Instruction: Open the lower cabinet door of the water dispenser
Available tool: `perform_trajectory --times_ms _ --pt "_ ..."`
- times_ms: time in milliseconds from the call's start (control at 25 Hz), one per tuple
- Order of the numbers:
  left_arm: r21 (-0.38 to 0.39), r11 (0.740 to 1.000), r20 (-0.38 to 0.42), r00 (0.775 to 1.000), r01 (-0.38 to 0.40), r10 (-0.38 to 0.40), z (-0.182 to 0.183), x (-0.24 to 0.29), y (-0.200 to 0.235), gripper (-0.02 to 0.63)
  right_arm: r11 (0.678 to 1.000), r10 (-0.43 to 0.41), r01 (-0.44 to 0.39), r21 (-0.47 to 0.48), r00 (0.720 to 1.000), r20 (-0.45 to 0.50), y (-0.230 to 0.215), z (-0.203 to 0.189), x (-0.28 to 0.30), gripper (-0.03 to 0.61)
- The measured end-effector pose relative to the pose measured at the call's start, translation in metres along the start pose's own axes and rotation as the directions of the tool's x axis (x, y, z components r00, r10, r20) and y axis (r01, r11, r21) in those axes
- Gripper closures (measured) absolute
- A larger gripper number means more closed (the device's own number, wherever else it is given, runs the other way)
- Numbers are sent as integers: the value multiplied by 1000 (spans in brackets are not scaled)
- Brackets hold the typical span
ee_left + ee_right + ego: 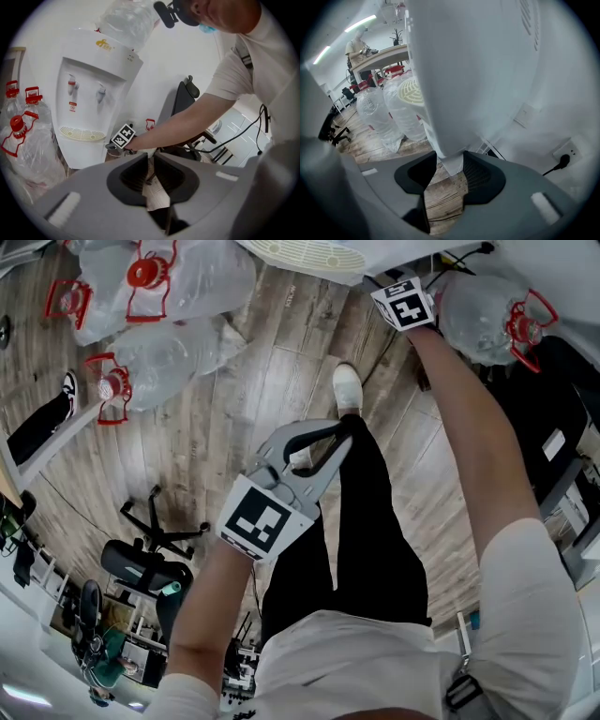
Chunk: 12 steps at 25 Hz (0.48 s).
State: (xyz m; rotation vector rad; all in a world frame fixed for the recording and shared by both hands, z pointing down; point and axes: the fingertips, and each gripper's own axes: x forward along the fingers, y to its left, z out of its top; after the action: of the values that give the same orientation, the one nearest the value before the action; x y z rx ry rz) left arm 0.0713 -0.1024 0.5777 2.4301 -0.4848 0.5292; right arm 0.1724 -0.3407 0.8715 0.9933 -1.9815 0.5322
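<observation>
The white water dispenser [93, 89] stands against the wall with a bottle on top. Its lower cabinet door [83, 152] sits below the drip tray [82, 133]. My right gripper [451, 168] is shut on the white edge of that door [452, 161], low at the dispenser's corner. Its marker cube [405, 304] shows at the end of my outstretched right arm, and the same marker cube [123, 136] shows in the left gripper view. My left gripper [339, 427] hangs back over my legs, away from the dispenser. The left gripper [149, 171] is shut and holds nothing.
Several large clear water bottles with red caps [169, 296] lie on the wooden floor left of the dispenser, and one more bottle [487, 310] is to its right. An office chair [180, 101] stands behind my arm. A wall outlet with a plug [562, 160] is nearby.
</observation>
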Motion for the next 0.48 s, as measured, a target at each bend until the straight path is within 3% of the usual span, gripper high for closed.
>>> perform_trajectory --times_ms 480 --pt "-40 999 18 999 -33 34 0 -33 5 557 999 11 -10 39 999 -34 46 -18 -9 410"
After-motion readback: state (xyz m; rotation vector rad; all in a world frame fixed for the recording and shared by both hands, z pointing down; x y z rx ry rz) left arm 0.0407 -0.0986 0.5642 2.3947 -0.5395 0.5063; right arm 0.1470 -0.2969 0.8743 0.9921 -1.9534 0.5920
